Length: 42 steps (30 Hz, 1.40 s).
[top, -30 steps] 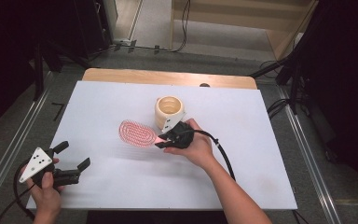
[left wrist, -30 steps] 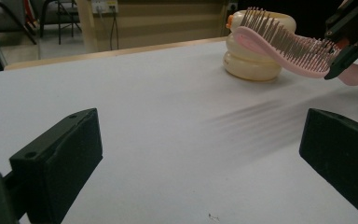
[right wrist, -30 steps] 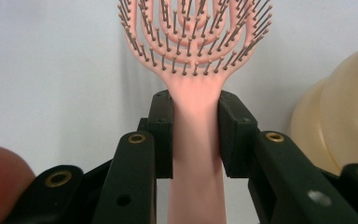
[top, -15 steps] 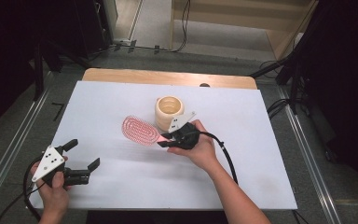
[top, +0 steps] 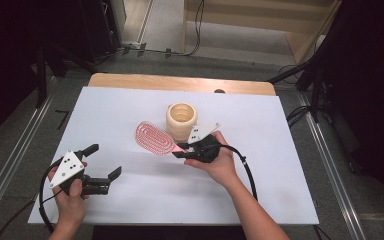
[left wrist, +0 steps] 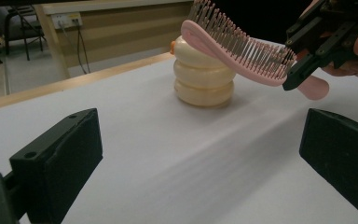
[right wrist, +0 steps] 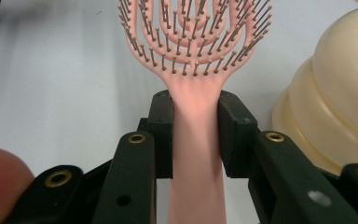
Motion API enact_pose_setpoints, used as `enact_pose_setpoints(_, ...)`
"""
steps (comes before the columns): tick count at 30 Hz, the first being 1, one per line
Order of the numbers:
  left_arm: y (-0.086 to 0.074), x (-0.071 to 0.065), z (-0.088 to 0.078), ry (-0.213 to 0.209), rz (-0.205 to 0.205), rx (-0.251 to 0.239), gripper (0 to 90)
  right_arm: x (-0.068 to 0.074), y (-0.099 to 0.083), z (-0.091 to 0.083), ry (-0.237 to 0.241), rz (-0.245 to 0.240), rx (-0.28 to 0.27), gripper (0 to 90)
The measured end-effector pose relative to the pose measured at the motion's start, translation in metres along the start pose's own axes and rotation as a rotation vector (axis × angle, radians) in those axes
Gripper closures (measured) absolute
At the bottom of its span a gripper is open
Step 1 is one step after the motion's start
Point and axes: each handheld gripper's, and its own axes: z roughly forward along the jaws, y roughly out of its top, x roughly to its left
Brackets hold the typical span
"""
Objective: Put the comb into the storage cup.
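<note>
A pink hairbrush (top: 152, 137) hangs just above the white table, bristles up, its head pointing left. My right gripper (top: 181, 150) is shut on its handle. In the right gripper view both pads clamp the handle (right wrist: 196, 140) below the bristled head (right wrist: 196, 42). A cream ribbed cup (top: 181, 120) stands upright right behind the brush. My left gripper (top: 105, 160) is held open at the front left with nothing between its fingers. In the left gripper view its jaws stand wide apart (left wrist: 200, 154), facing the cup (left wrist: 200, 74) and the brush (left wrist: 233, 46).
The white table sheet (top: 280, 190) lies on a wooden top (top: 130, 80) whose strip shows along the far edge. Metal rails (top: 10, 165) run down both sides. A black cable (top: 247, 172) trails from the right gripper.
My left gripper has moved right toward the table's middle and risen a little. The right gripper has carried the brush slightly right, closer to the cup.
</note>
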Motion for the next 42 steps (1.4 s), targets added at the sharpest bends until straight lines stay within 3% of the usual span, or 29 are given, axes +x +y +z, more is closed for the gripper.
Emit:
enact_pose_setpoints(13,0.023,-0.007,0.017,-0.049,-0.035,-0.049,0.0,0.005,-0.010,-0.018,-0.037,0.033,-0.073,67.7)
enact_pose_setpoints(30,0.049,-0.024,0.043,-0.123,-0.034,-0.078,0.0,0.014,-0.028,-0.042,-0.120,0.059,-0.176,67.7)
enact_pose_setpoints(42,0.064,-0.040,0.072,-0.188,-0.098,-0.078,0.0,0.023,-0.043,-0.051,-0.190,0.072,-0.254,67.7)
